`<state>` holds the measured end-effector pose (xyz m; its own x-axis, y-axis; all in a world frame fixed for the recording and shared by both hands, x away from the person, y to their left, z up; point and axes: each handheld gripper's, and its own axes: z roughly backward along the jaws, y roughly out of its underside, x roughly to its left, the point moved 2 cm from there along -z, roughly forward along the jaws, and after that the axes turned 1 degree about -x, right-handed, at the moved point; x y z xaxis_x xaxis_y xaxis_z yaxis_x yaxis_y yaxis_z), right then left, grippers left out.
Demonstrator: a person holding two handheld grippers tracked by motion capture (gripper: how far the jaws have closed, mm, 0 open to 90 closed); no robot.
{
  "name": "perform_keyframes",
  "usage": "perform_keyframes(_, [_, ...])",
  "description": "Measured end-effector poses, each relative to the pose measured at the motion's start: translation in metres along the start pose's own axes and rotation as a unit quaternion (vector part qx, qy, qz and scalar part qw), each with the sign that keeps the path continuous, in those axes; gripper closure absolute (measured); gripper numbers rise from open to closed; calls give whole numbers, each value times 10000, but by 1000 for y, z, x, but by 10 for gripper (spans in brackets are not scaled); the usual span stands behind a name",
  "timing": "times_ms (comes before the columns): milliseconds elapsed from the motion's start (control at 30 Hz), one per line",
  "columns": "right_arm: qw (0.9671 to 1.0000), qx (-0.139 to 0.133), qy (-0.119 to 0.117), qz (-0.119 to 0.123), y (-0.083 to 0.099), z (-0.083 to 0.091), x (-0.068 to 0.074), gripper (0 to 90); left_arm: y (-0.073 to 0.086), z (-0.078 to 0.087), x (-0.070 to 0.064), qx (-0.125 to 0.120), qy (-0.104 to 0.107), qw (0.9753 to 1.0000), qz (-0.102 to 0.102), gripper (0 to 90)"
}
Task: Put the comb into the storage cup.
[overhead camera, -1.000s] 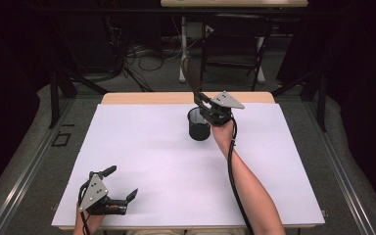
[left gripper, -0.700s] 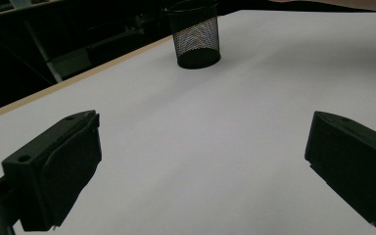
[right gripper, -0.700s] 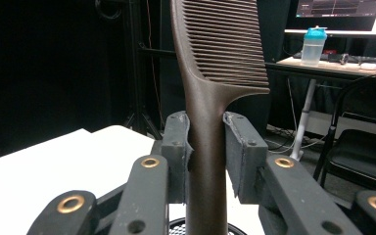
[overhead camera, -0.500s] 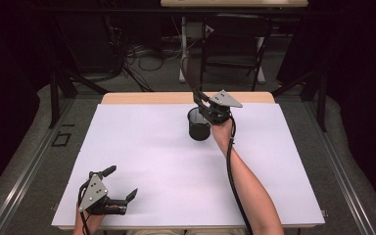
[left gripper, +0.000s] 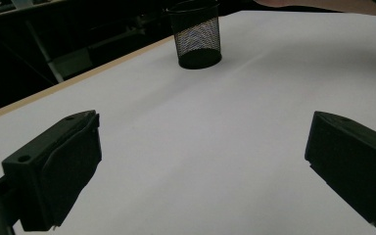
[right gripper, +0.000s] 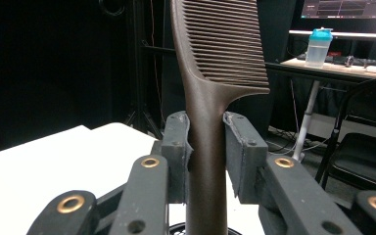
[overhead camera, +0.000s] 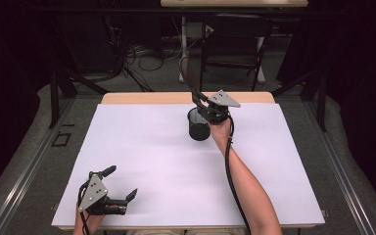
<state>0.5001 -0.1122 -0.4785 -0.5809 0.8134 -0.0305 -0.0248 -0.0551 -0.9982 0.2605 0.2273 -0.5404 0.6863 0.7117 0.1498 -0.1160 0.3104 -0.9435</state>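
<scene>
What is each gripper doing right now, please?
Left gripper: open, holding nothing, low over the table.
Right gripper: closed on the comb, above the mesh cup.

Right gripper (overhead camera: 196, 99) at the far centre, clamping an upright dark comb (overhead camera: 192, 73) over a black mesh cup (overhead camera: 199, 125), left gripper (overhead camera: 121, 183) spread wide near the white table's (overhead camera: 166, 166) near-left corner

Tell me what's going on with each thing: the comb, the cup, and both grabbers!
Comb: upright, teeth end on top, handle pinched by the right gripper, lower end over the cup.
Mesh cup: standing upright on the white table, open at the top.
Right gripper: shut on the comb's handle, just above the cup.
Left gripper: open, holding nothing, low over the table's near edge.
</scene>
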Motion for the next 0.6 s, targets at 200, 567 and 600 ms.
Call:
perform_keyframes(200, [10000, 18, 2, 13, 4, -2, -1, 724, 0, 0, 0, 0, 1, 10000, -4, 4])
perform_keyframes(567, [10000, 73, 6, -27, 11, -6, -3, 724, 0, 1, 0, -5, -8, 10000, -13, 5])
perform_keyframes(600, [10000, 79, 0, -51, 11, -6, -3, 724, 0, 1, 0, -4, -8, 10000, -13, 5])
